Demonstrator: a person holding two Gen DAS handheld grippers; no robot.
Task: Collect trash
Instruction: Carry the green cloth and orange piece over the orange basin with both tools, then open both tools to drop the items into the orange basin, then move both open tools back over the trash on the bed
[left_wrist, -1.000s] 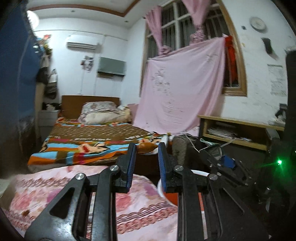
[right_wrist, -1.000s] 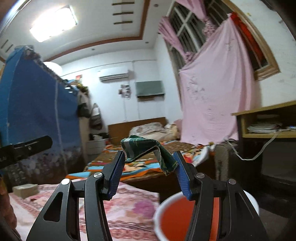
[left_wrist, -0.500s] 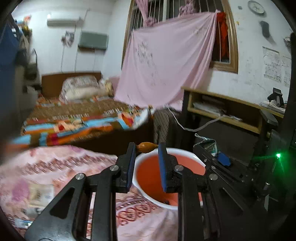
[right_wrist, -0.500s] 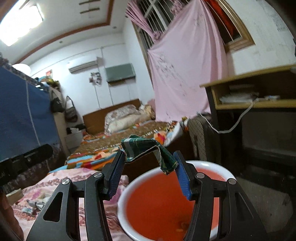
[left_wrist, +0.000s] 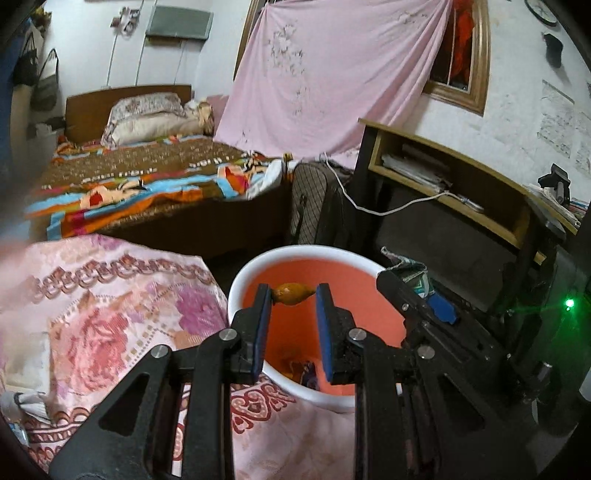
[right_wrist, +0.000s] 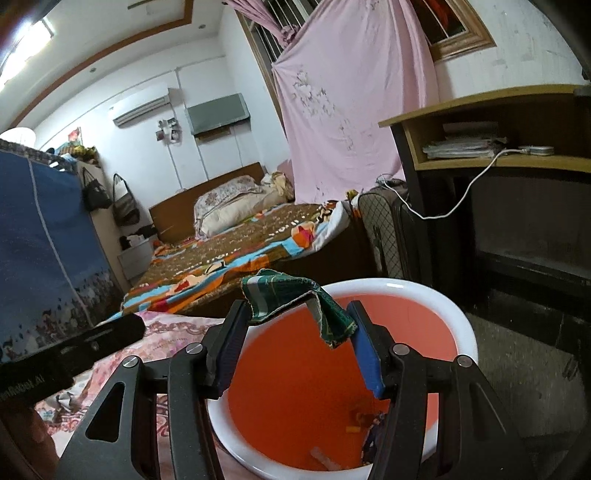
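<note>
A white bucket (left_wrist: 306, 253) with an orange inside stands on the floor beside a pink floral cover. Over its near rim, my left gripper (left_wrist: 291, 295) is shut on a small orange-brown scrap (left_wrist: 293, 293) pinched between the blue pads. To the right of it my right gripper (left_wrist: 413, 291) is shut on a crumpled green wrapper (left_wrist: 410, 271). In the right wrist view the green wrapper (right_wrist: 291, 295) bridges both fingertips of the right gripper (right_wrist: 299, 332) above the bucket (right_wrist: 458, 317). A few bits of trash (right_wrist: 369, 421) lie at the bucket's bottom.
The pink floral cover (left_wrist: 110, 314) spreads to the left of the bucket. Behind it are a bed with a colourful blanket (left_wrist: 147, 184), a checked suitcase (left_wrist: 314, 206) and a wooden desk (left_wrist: 461, 177) with a white cable. A blue fabric wardrobe (right_wrist: 44, 258) stands at the left.
Both grippers have tipped downward and moved toward the bucket, which now lies under their fingertips. Each has kept its hold on its piece.
</note>
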